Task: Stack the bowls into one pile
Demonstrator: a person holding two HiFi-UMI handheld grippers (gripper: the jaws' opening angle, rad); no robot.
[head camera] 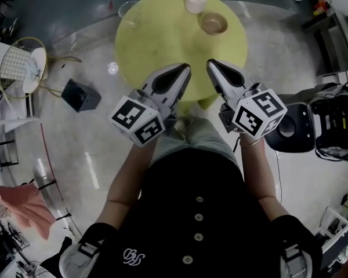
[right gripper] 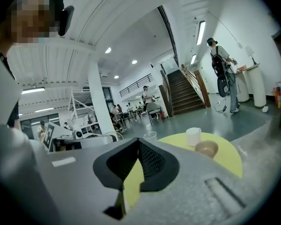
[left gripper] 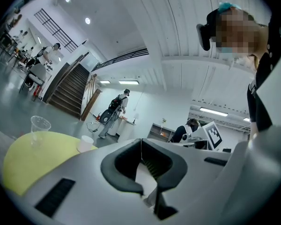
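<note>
Table edge: the round yellow-green table (head camera: 162, 39) has its near rim partly covered by both grippers in the head view; the rest of the rim shows, with grey floor all round.
Bowl: a brown bowl (head camera: 213, 23) sits on the far right part of the tabletop, just beside a white cup (head camera: 195, 2) and well apart from both grippers; whether other bowls are nested in it cannot be told.
Clear cup: a clear cup (head camera: 127, 7) stands at the far left rim.
Left gripper: the left gripper (head camera: 184, 69) is held over the near rim, jaws together with nothing between them.
Right gripper: the right gripper (head camera: 212, 65) is close beside it, jaws together and empty.
Open room: bare tabletop lies between the gripper tips and the bowl.
Floor clutter: a black box (head camera: 81, 95) and a wire basket (head camera: 23, 65) lie to the left, and a black seat (head camera: 290, 129) stands to the right.
Hidden: the person's torso blocks the floor beneath the grippers.
Hard to make out: the left gripper view shows only a slice of the table, without the bowl.
</note>
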